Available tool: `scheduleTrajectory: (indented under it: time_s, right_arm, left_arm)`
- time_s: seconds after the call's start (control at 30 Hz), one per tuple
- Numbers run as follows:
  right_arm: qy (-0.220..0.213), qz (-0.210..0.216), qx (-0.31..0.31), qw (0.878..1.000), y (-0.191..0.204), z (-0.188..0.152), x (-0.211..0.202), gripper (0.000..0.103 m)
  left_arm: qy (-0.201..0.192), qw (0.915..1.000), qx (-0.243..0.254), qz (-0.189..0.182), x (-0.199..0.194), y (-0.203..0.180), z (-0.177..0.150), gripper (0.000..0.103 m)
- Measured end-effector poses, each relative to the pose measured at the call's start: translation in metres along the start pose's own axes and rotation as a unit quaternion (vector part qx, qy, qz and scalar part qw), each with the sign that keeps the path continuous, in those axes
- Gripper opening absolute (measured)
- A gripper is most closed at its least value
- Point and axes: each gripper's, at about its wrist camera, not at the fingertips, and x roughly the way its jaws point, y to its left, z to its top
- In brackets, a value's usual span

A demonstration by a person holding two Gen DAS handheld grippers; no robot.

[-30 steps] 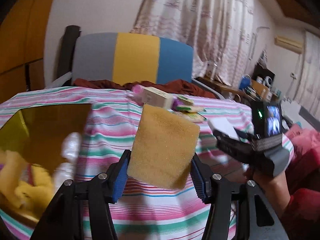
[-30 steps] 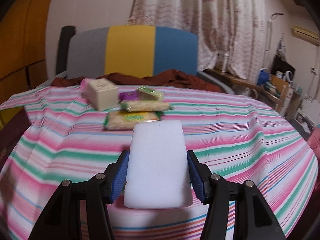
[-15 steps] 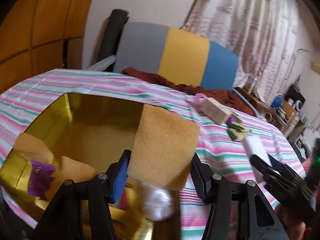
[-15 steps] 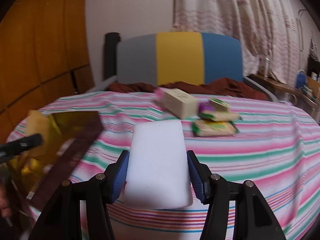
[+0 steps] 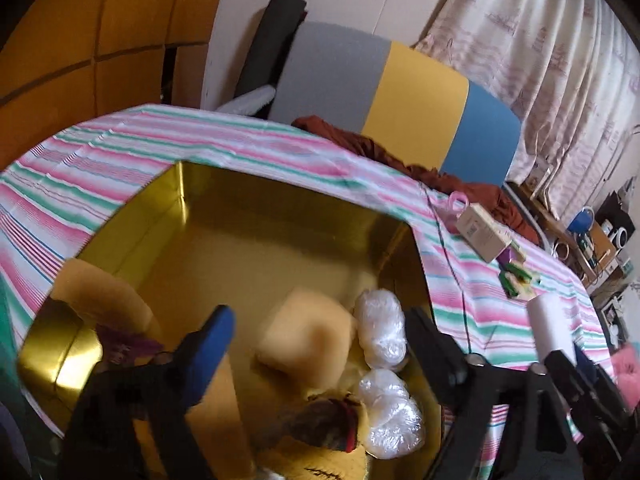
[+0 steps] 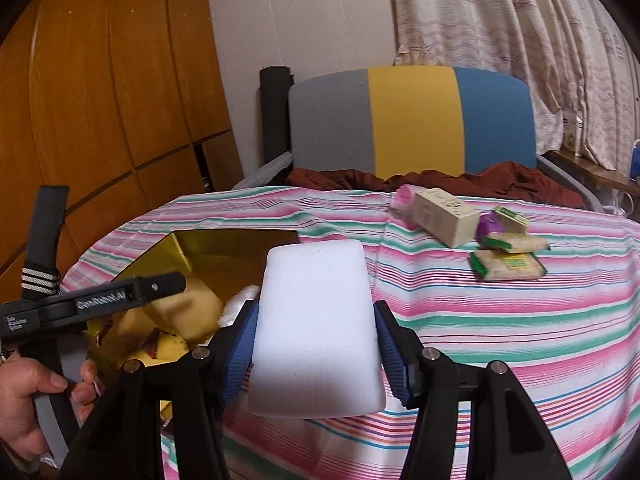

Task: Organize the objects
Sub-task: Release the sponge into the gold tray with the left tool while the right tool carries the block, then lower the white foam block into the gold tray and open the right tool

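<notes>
The left gripper [image 5: 320,344] hangs over the gold box [image 5: 280,216], its jaws opening, and the yellow sponge [image 5: 306,338] sits loose between them, blurred, seemingly dropping onto the pile inside beside two clear-wrapped bundles [image 5: 380,328]. So the drop-off looks like the step in hand on that side. The right gripper [image 6: 316,344] is clamped on the white sponge [image 6: 316,328], pads pressing both long edges, held just short of the gold box's near corner. Its turn next, by the look of it: carry the white sponge over the box's rim and let go above a free patch, once the left gripper is out of the way. Beyond the gold box, on the striped tablecloth [image 6: 520,320], a cream carton [image 6: 444,222] and green snack packets [image 6: 508,264] wait, well apart from it. Behind the table stands a grey, yellow and blue chair [image 6: 412,120], with patterned curtains [image 6: 500,20] and wooden panelling [image 6: 100,100].
</notes>
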Motion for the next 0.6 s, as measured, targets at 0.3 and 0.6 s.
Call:
scheduleTrajectory:
  time_s: [0.3, 0.6]
  right_arm:
    - [0.033, 0.04, -0.011, 0.999, 0.026, 0.002, 0.022, 0.057]
    - [0.11, 0.092, -0.025, 0.989, 0.057, 0.025, 0.062, 0.058]
  left_arm:
    - [-0.048, 0.9979, -0.023, 0.038, -0.034, 0.031, 0.005, 0.103]
    - [-0.068, 0.9887, -0.096, 0.093, -0.052, 0.063, 0.021, 0.103]
